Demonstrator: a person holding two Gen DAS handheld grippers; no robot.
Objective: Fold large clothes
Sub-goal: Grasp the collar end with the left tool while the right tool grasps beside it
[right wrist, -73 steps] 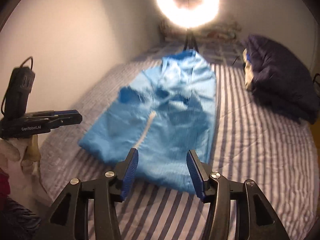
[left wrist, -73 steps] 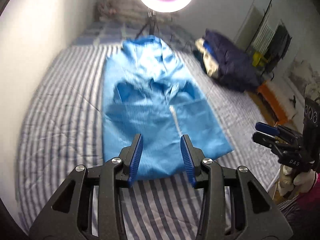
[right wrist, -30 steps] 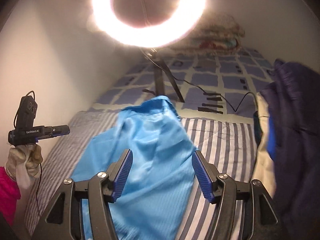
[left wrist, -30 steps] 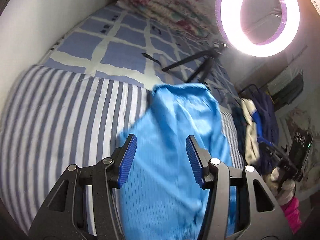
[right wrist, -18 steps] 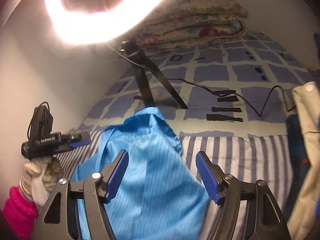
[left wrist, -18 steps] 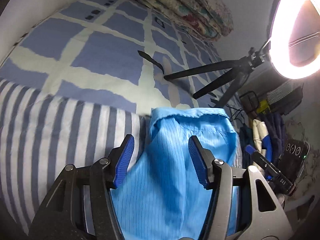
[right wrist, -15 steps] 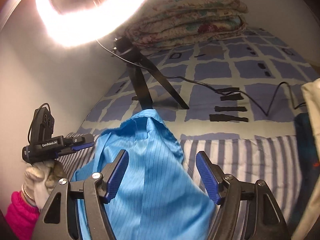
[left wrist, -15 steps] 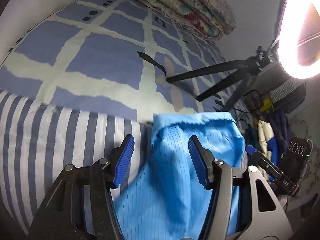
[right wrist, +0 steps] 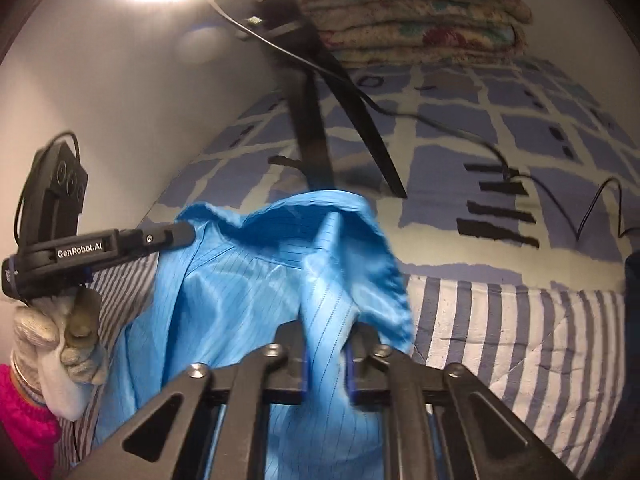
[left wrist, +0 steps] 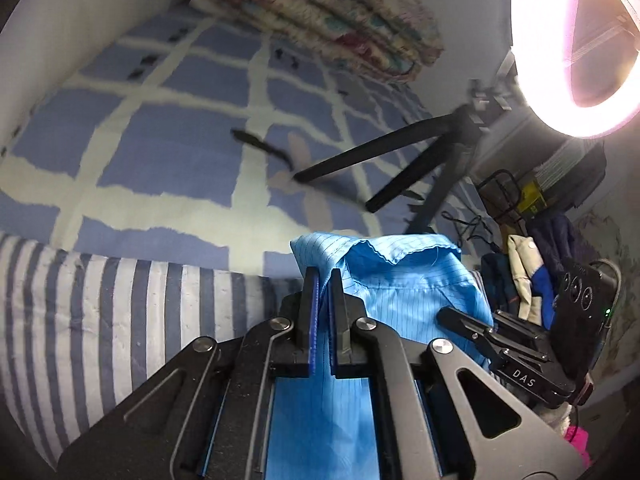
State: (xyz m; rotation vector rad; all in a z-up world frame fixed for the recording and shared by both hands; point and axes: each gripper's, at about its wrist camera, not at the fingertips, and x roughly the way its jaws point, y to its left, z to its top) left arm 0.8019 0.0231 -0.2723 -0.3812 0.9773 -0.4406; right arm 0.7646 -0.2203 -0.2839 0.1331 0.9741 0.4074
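1. Blue garment (left wrist: 404,280), thin and pinstriped, lies on the bed, its top edge bunched up where the striped quilt (left wrist: 100,312) meets the checked blue-and-white sheet (left wrist: 160,140).
2. My left gripper (left wrist: 321,276) has just been closing, and in its own view the jaws are clenched on a fold at the garment's left top corner; cloth shows between the blue pads and runs back under the gripper body.
3. My right gripper (right wrist: 326,344) has also just been closing, and it is grasping a gathered ridge of the same cloth, which stands up between the jaws and spills over to the right.
4. From the right wrist view I see the left gripper (right wrist: 176,236) side-on, its tip touching the cloth's far left edge, held by a gloved hand (right wrist: 60,332) with a pink sleeve (right wrist: 24,412) below it.
5. From the left wrist view the right gripper (left wrist: 464,322) lies on the garment's right side.
6. Just beyond the garment a black tripod (left wrist: 400,164) stands on the checked sheet, carrying a lit ring light (left wrist: 560,60).
7. Folded floral quilts (right wrist: 420,28) are stacked at the head of the bed against the wall.
8. Off the bed's right side I make out a heap of dark clothes (left wrist: 532,272).
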